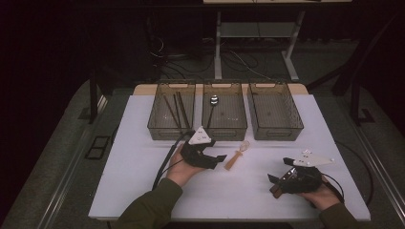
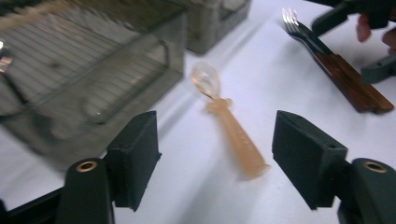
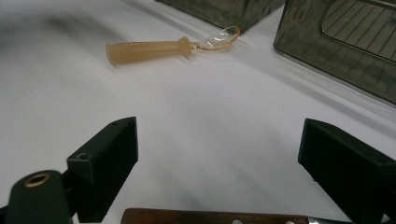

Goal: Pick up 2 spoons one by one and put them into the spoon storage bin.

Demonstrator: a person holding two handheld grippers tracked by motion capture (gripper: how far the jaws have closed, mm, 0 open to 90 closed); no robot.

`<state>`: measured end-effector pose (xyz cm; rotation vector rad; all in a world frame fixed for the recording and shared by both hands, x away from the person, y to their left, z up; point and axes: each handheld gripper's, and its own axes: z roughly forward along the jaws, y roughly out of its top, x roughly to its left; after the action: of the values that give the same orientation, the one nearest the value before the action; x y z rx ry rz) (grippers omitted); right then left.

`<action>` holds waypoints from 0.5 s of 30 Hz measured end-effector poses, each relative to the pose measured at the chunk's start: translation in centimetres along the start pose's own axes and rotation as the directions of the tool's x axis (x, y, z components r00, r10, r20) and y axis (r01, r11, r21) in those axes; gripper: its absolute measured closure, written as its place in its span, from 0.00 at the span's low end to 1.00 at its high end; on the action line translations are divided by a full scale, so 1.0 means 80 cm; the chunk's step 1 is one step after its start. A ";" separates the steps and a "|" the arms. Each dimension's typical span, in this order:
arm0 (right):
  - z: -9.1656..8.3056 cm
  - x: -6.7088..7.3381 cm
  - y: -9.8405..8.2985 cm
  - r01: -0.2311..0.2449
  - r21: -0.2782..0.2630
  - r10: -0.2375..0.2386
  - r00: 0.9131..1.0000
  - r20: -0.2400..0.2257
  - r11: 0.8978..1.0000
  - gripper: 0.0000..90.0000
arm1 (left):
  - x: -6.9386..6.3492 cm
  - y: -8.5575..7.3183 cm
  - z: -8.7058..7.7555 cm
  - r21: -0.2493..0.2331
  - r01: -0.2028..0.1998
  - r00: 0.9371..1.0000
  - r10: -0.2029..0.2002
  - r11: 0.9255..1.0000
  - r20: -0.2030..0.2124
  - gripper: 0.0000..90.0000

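Note:
A translucent orange plastic spoon [image 1: 237, 155] lies on the white table just in front of the middle bin. My left gripper [image 1: 217, 160] hovers low at its handle end. In the left gripper view the spoon [image 2: 233, 135] lies between the spread jaws, and the pads do not touch it; the left gripper [image 2: 215, 154] is open. My right gripper [image 1: 279, 171] rests at the front right, open. A fork [image 2: 345, 74] with a dark wooden handle [image 3: 210, 217] lies crosswise between its jaws [image 3: 217, 158]. The spoon [image 3: 149, 48] lies farther off in the right gripper view.
Three smoky clear bins stand in a row at the back. The left bin [image 1: 171, 133] holds dark chopsticks [image 1: 174, 109], the middle bin [image 1: 224, 134] holds a metal spoon [image 1: 213, 100], and the right bin [image 1: 276, 134] looks bare. Bare white tabletop [image 1: 138, 162] lies to the left.

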<state>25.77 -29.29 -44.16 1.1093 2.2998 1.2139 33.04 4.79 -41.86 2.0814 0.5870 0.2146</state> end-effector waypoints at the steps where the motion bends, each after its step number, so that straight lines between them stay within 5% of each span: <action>1: 0.000 0.000 0.000 0.001 0.000 -0.001 1.000 -0.001 1.000 0.13 | -0.002 -0.001 0.004 -0.005 0.012 1.000 -0.012 1.000 0.012 0.39; 9: 0.002 0.000 0.001 0.011 0.004 -0.011 1.000 -0.005 1.000 0.13 | -0.017 -0.006 0.025 0.037 0.004 0.998 -0.006 0.999 0.057 0.50; 15: 0.003 0.000 0.001 0.012 0.006 -0.012 1.000 -0.003 1.000 0.13 | -0.020 -0.011 0.041 0.081 0.019 0.999 -0.022 0.997 0.046 0.59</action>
<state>25.91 -29.13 -44.22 1.0949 2.3100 1.2062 32.58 1.94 -44.29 2.1515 0.5970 0.1312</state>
